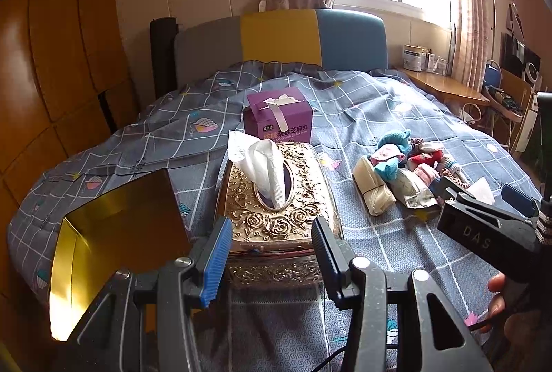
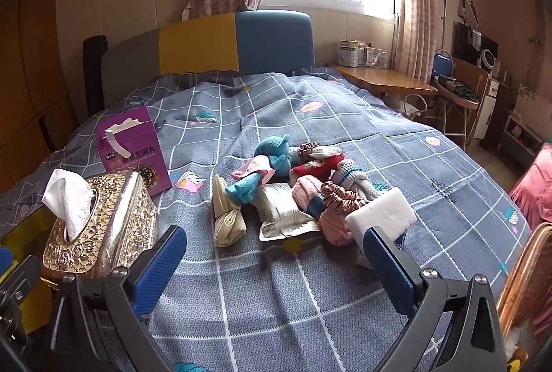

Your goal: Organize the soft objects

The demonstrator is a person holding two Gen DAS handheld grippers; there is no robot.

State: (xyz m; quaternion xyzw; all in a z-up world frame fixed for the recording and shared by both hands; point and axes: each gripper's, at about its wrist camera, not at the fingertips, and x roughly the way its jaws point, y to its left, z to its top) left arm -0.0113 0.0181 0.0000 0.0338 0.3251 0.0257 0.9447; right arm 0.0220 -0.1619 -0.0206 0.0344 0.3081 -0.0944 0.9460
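Hovering over the quilted bed (image 2: 276,285), the right claw (image 2: 272,265) stands released, its blue pads spread wide with only bedding between them. Ahead of it, toward twelve o'clock in the right wrist view, lies the heap of soft objects (image 2: 296,186): a teal knitted piece (image 2: 272,153), a red patterned roll (image 2: 315,167), a pink fuzzy bundle (image 2: 305,187), a brown-pink scrunchie (image 2: 339,201), a cream rolled cloth (image 2: 226,223) and a crinkled printed packet (image 2: 283,217). A white foam block (image 2: 381,217) sits at about one o'clock, just beyond the right-hand pad; whether the two touch cannot be told. At nine o'clock stands the gold embossed tissue box (image 2: 100,227) with a white tissue (image 2: 67,199) sticking up, and behind it, at ten o'clock, a purple carton (image 2: 132,151). The left claw (image 1: 270,251) is likewise released, its jaws apart with nothing gripped; the near end of the tissue box shows between them in the left wrist view. An open gold-lined box (image 1: 114,234) rests on the bed at nine o'clock of that claw, just beside the tissue box. The soft heap lies at two o'clock in that view, well apart from the left claw, with the right tool's black body reaching toward it.
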